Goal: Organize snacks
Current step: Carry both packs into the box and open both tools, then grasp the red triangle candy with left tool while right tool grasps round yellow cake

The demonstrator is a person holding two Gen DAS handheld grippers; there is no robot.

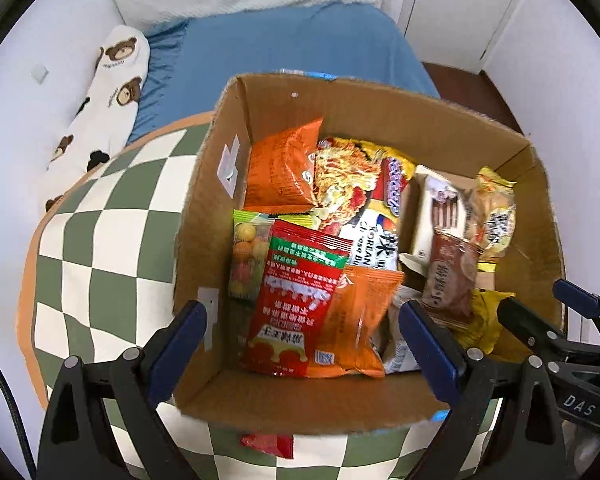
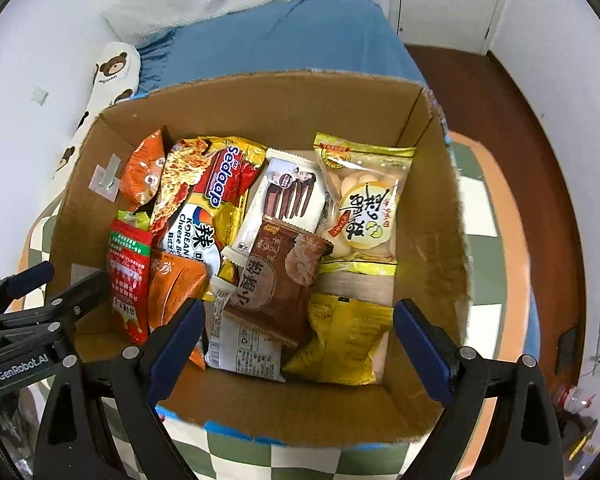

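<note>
Although both cameras look steeply down into the same cardboard box [image 1: 380, 396], neither shows all its contents. The box sits on a green-and-cream checked cushion [image 1: 100, 240], with a blue bedspread [image 1: 280, 48] behind it.

The left gripper [image 1: 308, 344] hangs over the box's near left part with its jaws spread wide and nothing between the pads; its left finger [image 1: 180, 340] is outside the box wall, its right finger [image 1: 432, 352] inside. Below it lie a red packet [image 1: 296, 292] and an orange packet [image 1: 360, 320], overlapping. A bag of coloured sweets [image 1: 248, 256] is half hidden behind the red one.

The right gripper [image 2: 300, 356] is likewise wide open and empty, over the near right part. Under it a brown pastry packet [image 2: 280, 280] lies across a white wrapper [image 2: 248, 348], whose print is too small to read, and beside a yellow bag [image 2: 340, 344].

Farther back are a noodle packet [image 2: 208, 200], a white biscuit pack [image 2: 288, 196] and a clear rice-cracker bag [image 2: 364, 204]. Another orange bag [image 2: 144, 172] in the far left corner is mostly covered.

A scrap of red [image 1: 266, 444] shows below the box's near edge in the left view; what it is cannot be told.
</note>
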